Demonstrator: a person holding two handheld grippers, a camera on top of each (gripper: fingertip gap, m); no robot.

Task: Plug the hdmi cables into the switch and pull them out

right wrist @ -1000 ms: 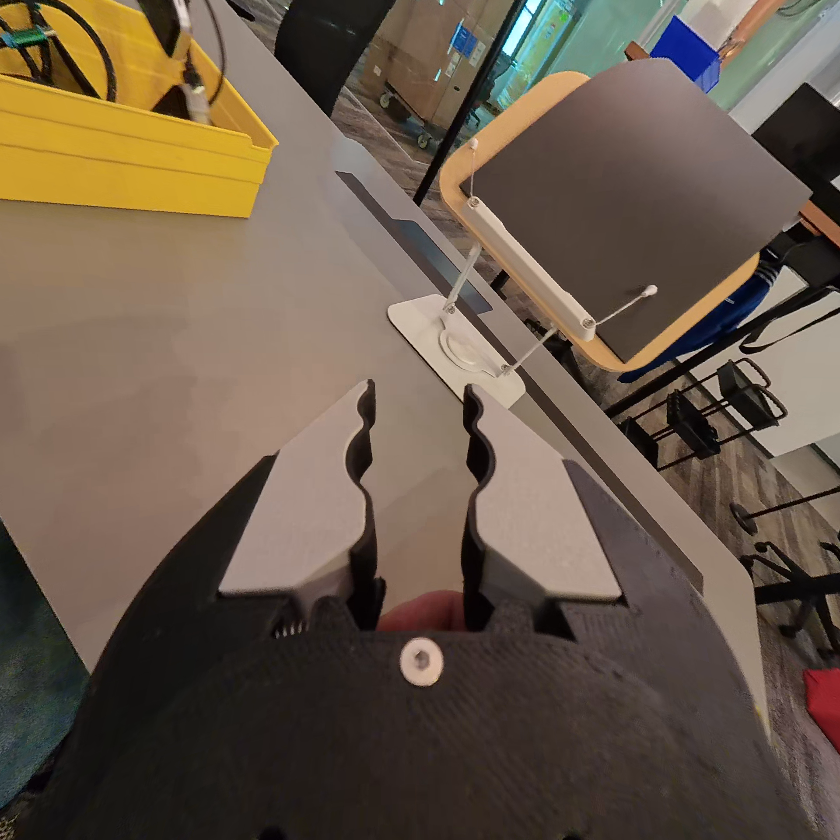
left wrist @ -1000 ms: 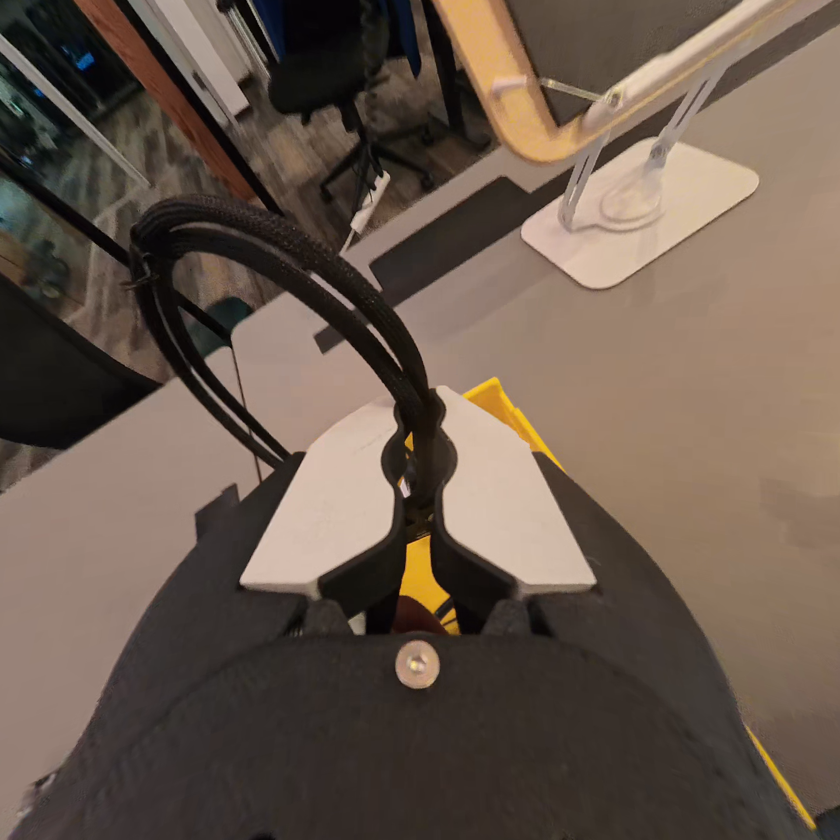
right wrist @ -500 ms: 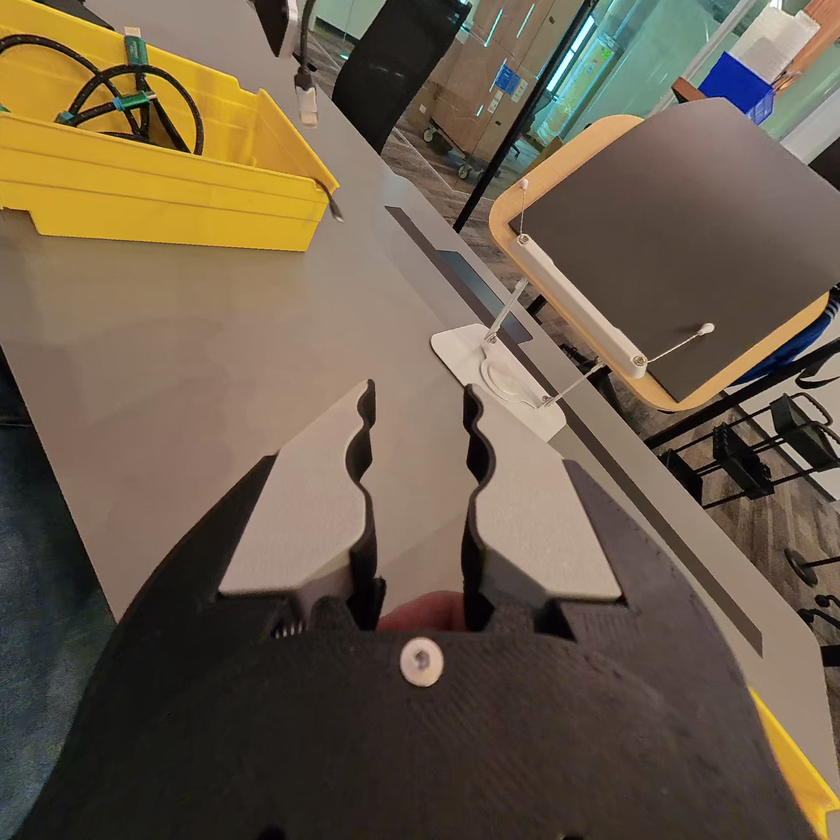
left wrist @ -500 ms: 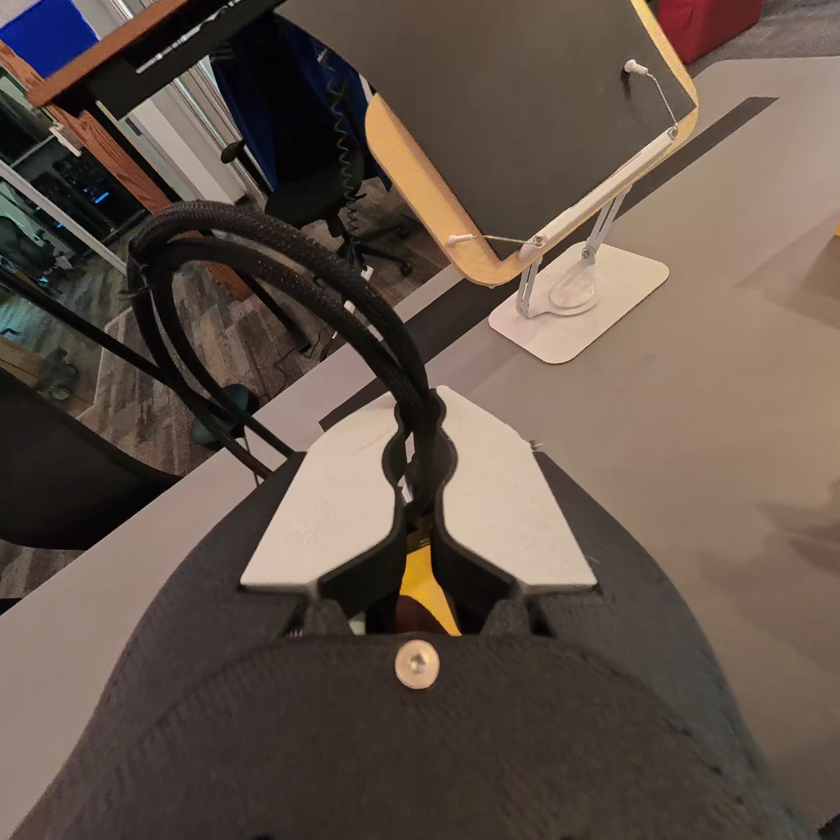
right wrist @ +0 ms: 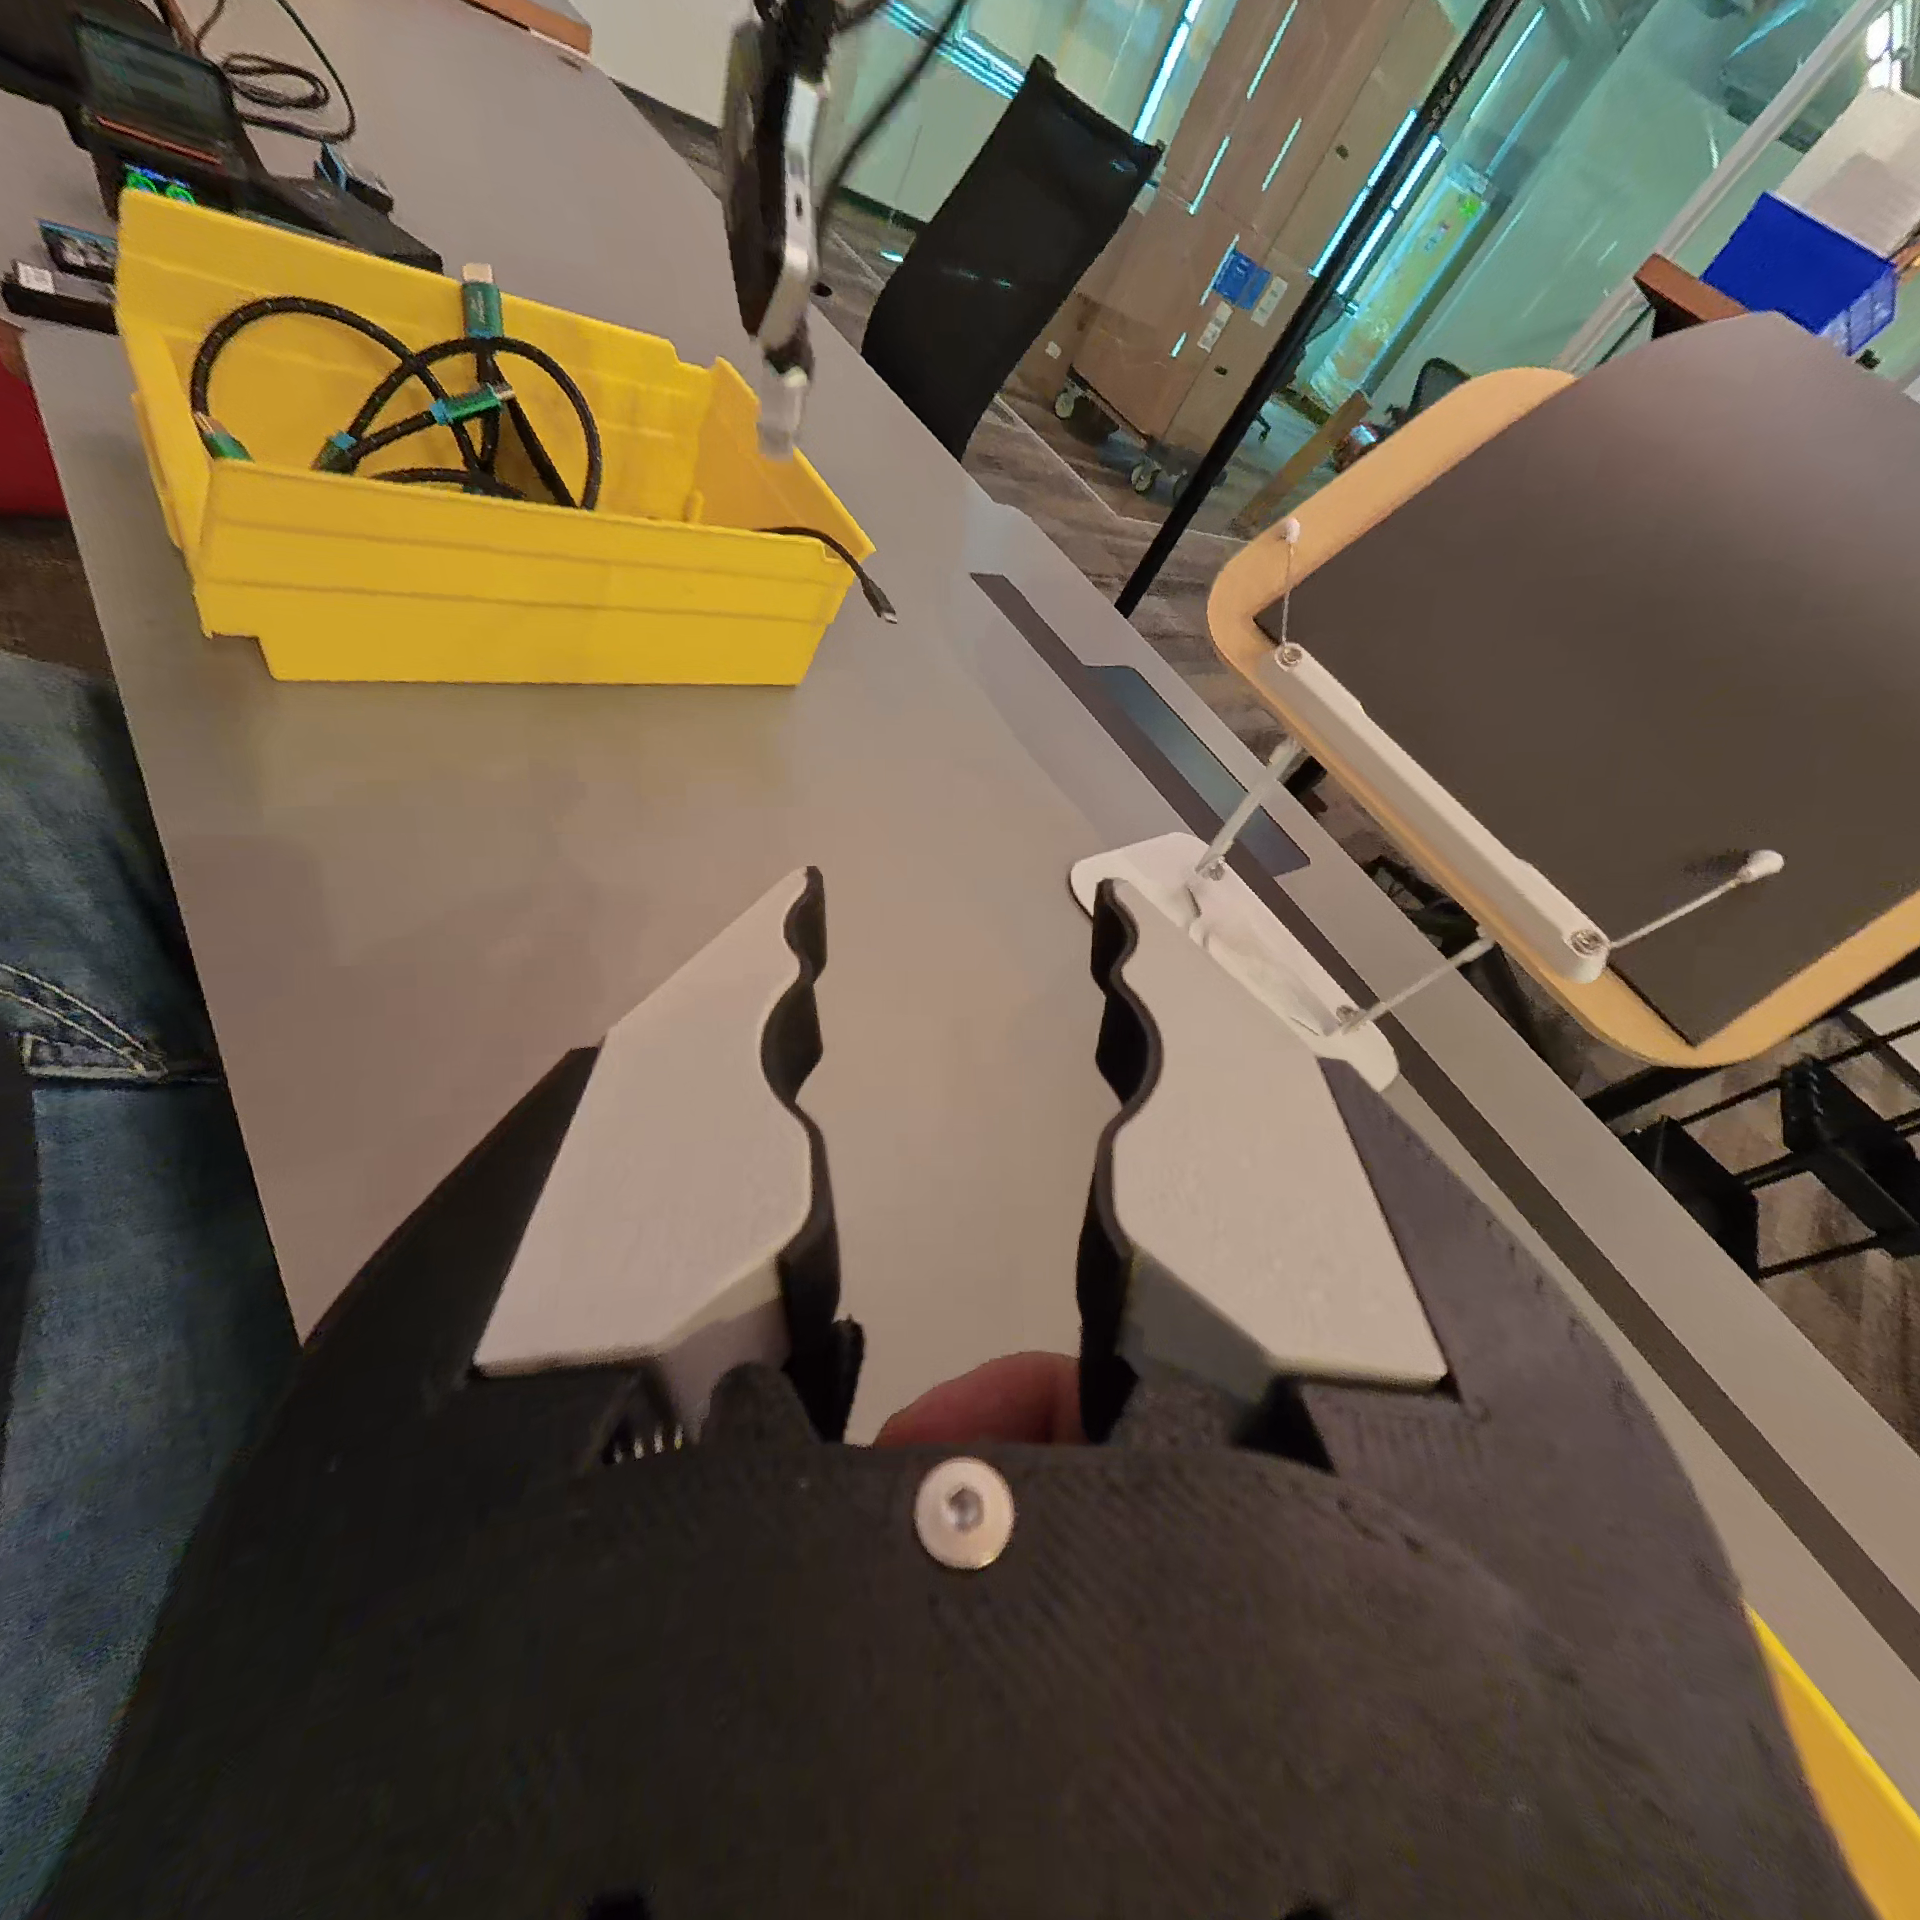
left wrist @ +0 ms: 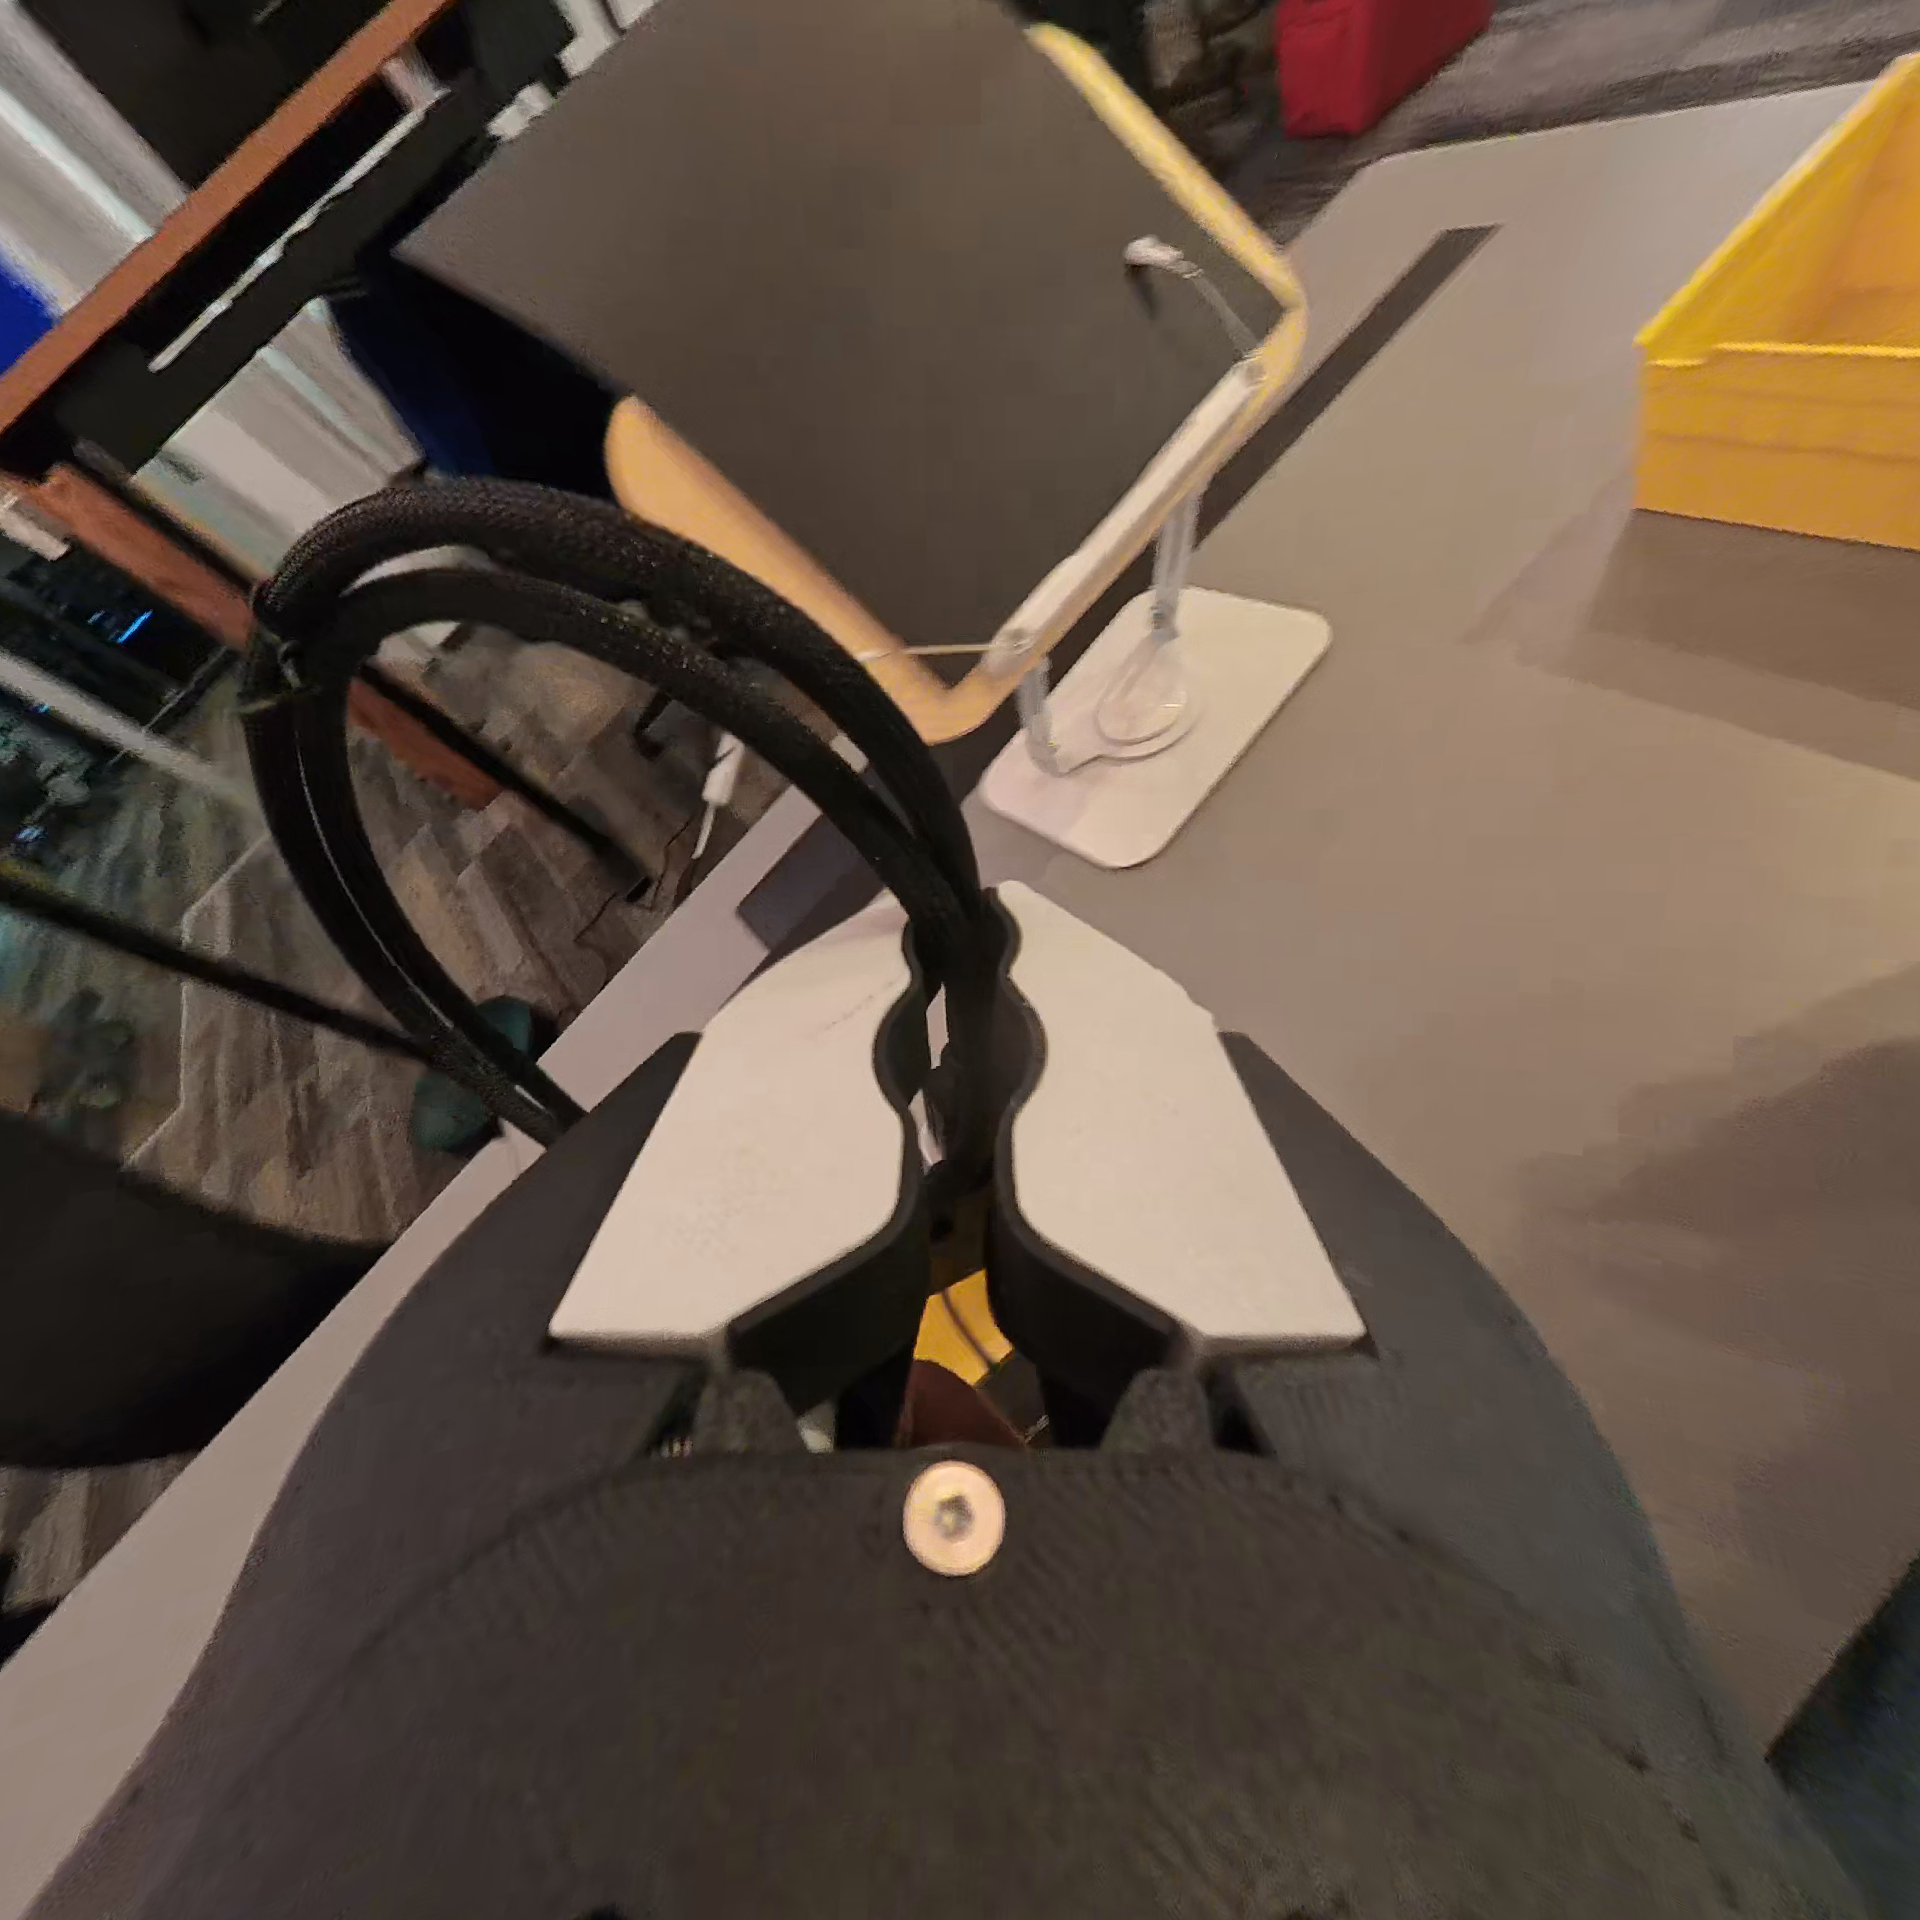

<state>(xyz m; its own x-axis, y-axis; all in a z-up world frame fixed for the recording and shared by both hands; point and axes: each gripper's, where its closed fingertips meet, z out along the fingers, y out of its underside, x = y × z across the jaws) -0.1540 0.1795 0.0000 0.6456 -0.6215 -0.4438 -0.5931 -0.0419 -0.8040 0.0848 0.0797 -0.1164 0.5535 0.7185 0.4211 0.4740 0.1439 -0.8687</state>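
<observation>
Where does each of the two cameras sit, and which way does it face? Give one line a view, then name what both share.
Left wrist view: on the left gripper, shut on a coiled black braided cable, facing the tilted board stand.
Right wrist view: on the open right gripper, facing along the grey table to a yellow bin; a fingertip shows.
Shared: stand, table.

On my table [right wrist: 540,935], the bin [right wrist: 499,592] holding cables [right wrist: 416,416] sits by its near edge, the stand [right wrist: 1247,935] at its far edge.
</observation>
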